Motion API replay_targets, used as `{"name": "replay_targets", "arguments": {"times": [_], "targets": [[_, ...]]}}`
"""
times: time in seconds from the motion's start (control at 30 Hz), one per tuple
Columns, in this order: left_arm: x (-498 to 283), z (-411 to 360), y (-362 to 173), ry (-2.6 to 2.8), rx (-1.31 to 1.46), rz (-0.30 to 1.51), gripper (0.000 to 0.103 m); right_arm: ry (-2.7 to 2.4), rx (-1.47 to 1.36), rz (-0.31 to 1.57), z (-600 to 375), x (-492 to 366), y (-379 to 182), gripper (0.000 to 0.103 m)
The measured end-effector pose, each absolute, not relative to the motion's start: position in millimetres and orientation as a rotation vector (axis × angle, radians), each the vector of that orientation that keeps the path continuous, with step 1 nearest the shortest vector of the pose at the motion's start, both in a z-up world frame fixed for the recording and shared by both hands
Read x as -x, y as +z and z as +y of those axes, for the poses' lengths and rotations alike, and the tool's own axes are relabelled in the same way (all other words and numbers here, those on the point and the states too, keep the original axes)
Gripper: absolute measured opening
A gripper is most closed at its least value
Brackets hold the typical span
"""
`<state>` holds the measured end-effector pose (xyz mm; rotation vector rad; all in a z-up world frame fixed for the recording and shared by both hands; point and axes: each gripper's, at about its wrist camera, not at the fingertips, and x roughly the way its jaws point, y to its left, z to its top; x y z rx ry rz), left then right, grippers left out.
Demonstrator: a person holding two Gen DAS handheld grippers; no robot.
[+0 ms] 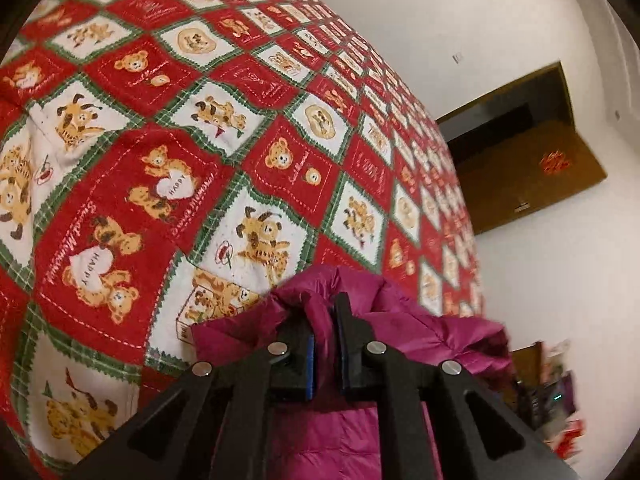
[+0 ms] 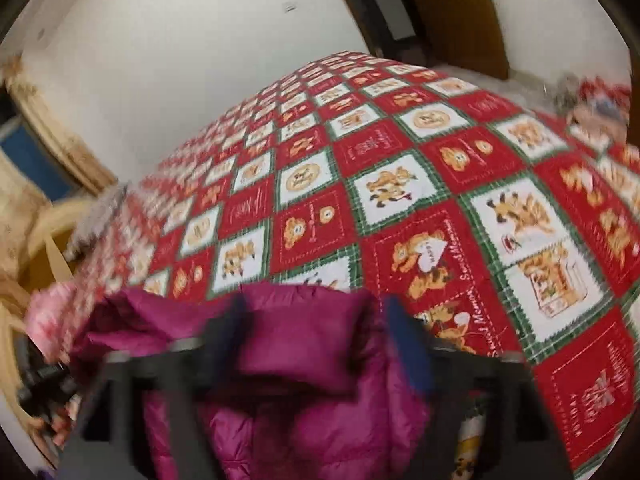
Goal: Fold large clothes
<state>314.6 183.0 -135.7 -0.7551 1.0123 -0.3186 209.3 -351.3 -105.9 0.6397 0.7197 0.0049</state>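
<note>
A magenta puffer jacket [image 1: 432, 332] hangs from my left gripper [image 1: 325, 312], whose jaws are shut on a bunched fold of it above the bed. In the right wrist view the same jacket [image 2: 304, 340] lies between the blue-padded fingers [image 2: 404, 332] of my right gripper [image 2: 316, 312]. Those jaws stand wide apart with jacket fabric between them, and the view is motion-blurred. The bed carries a red, white and green teddy-bear quilt [image 1: 192, 140], which also fills the right wrist view [image 2: 440, 184].
A white wall and a brown door [image 1: 532, 152] lie beyond the bed. Cluttered items [image 1: 560, 400] sit at the lower right. In the right wrist view a beige curtain [image 2: 24, 216] hangs at the left and small items [image 2: 596, 108] rest at the bed's far right.
</note>
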Motion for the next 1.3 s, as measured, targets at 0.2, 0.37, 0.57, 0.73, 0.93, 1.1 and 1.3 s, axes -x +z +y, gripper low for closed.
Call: {"name": "replay_targets", "arguments": {"times": [0.2,0.37,0.57,0.73,0.93,1.1,1.3], "targets": [[-301.6,189.5,-90.3,-0.317,0.661,0.93,0.019,0.021,-0.558,0.594,-355.8,-170.4,-56.0,0.092],[-299.6,193.1,-64.1,-0.183,0.599,0.862,0.025,0.091,-0.353,0.612,-307.3,-155.6,-27.3,0.08],[-272.2,129.1,-37.1,-0.104,0.222,0.756,0.034,0.144,-0.162,0.61,-243.5,-164.0,-18.9,0.063],[-264.3,49.8,-77.4,-0.164,0.098,0.764,0.034,0.13,-0.105,0.671,-190.3,-215.6,-46.4,0.062],[-288.5,18.9,-127.6,-0.058,-0.04,0.81,0.034,0.036,-0.03,0.776,-167.8,-245.2,-106.8,0.055],[-287.8,18.3,-142.3,-0.052,-0.03,0.794,0.037,0.044,-0.097,0.784,-178.0,-246.4,-131.3,0.055],[-296.0,13.9,-154.2,-0.042,-0.031,0.813,0.039,0.071,-0.139,0.821,-183.4,-254.3,-139.7,0.056]]}}
